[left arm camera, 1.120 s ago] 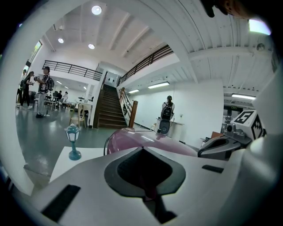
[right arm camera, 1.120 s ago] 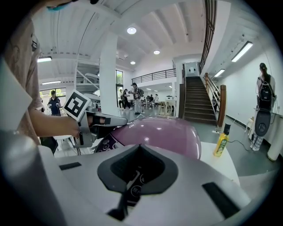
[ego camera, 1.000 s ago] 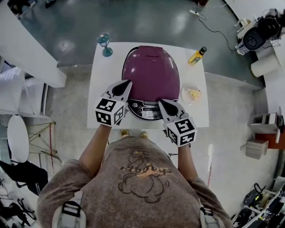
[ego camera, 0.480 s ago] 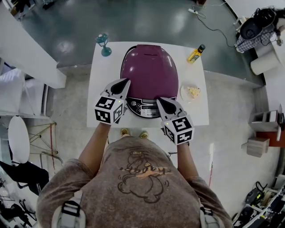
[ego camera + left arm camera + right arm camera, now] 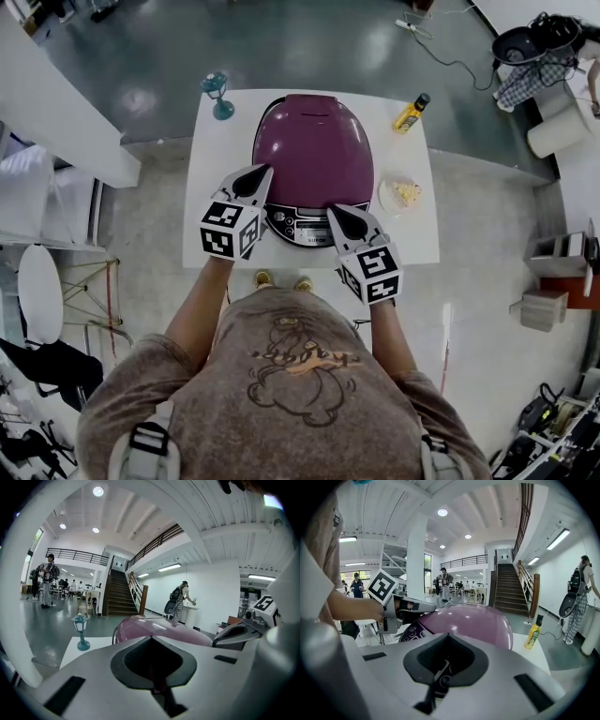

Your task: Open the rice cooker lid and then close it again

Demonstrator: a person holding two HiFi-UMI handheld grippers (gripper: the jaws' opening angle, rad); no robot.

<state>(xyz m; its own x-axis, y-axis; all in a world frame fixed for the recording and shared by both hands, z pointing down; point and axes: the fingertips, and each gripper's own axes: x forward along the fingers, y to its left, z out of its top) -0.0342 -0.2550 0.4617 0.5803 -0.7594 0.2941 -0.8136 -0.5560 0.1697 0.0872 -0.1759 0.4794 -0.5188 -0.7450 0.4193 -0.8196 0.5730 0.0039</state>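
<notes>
Currently rice cooker [image 5: 314, 155] sits mid white table [image 5: 211, 187], purple lid [image 5: 314, 131] down; left gripper [image 5: 264, 171] clenched on nothing, tip at the cooker's front-left edge, contact unclear; right gripper [image 5: 330, 209] likewise pinched together and empty, tip by the control panel [image 5: 298, 228]; teal lamp ornament [image 5: 218, 94] back left, yellow bottle [image 5: 412, 114] back right, plate [image 5: 385, 199] just right of cooker.

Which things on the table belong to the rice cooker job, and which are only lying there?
For the job: rice cooker, lid down; left gripper and right gripper, both shut, at its front.
Only lying there: teal lantern; yellow bottle; plate with food.
</notes>
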